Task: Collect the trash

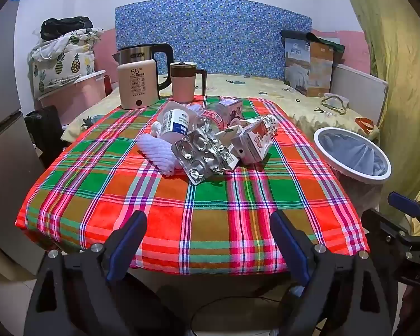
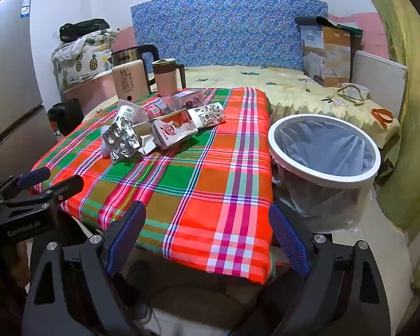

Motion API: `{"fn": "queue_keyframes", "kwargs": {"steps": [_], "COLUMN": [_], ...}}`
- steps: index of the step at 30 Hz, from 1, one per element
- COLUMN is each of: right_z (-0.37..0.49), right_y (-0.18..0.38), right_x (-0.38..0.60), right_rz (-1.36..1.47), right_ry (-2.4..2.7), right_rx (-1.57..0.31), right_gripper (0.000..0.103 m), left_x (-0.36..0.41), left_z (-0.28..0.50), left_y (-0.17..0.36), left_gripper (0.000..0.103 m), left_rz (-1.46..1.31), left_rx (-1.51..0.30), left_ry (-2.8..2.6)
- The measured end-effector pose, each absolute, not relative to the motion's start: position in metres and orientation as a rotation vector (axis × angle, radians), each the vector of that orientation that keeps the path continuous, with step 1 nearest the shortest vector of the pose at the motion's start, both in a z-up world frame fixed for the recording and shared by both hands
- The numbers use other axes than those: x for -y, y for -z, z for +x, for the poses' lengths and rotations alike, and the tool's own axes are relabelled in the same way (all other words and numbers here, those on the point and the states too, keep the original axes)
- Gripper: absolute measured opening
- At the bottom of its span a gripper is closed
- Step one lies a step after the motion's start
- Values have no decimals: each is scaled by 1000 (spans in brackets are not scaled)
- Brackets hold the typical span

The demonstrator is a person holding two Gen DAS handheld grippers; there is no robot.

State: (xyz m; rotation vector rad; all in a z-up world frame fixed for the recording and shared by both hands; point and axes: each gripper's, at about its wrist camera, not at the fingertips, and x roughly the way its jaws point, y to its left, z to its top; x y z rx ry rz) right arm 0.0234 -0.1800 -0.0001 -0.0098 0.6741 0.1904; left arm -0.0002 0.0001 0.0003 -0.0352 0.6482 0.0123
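I hold both grippers back at the near edge of the table, neither touching anything. My left gripper (image 1: 208, 240) has its jaws wide apart and empty, aimed down the plaid cloth (image 1: 210, 204) at the trash heap; my right gripper (image 2: 207, 238) is likewise spread and empty, angled toward the near right corner of the table and the bin. The trash sits bunched mid-table: a silver blister pack (image 1: 203, 155) at the front of the pile, a white knitted piece (image 1: 156, 148) to its left, a white pill bottle (image 1: 175, 121) lying behind, a clear plastic bottle (image 1: 210, 120), a red-and-white carton (image 1: 256, 142) on the right, and a patterned paper cup (image 2: 207, 114) tipped on its side — all touching or overlapping. The lined bin (image 2: 323, 151) stands just beside the table's right edge, mouth open, so a short carry from the pile should suffice. The kettle (image 1: 138, 84) and the mug (image 1: 183, 82) stand upright at the far left corner, apart from the heap; I judge these are not trash. Nothing shows in the bin yet — task at its start. Likely first pick: the blister pack, nearest and on top, though its thin foil edge may slip.
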Motion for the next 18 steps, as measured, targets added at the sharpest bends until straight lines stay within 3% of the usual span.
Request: {"fn": "queue_keyframes", "kwargs": {"steps": [18], "right_z": [24], "right_y": [0], "right_x": [178], "right_rz": [-13], "right_ry": [-188], "right_rx": [-668], "right_gripper": [90], "left_x": [-1], "left_z": [-1], "left_y": [-2], "left_gripper": [91], "left_rz": [-42], "left_rx": [-639], "left_ry": [-15]}}
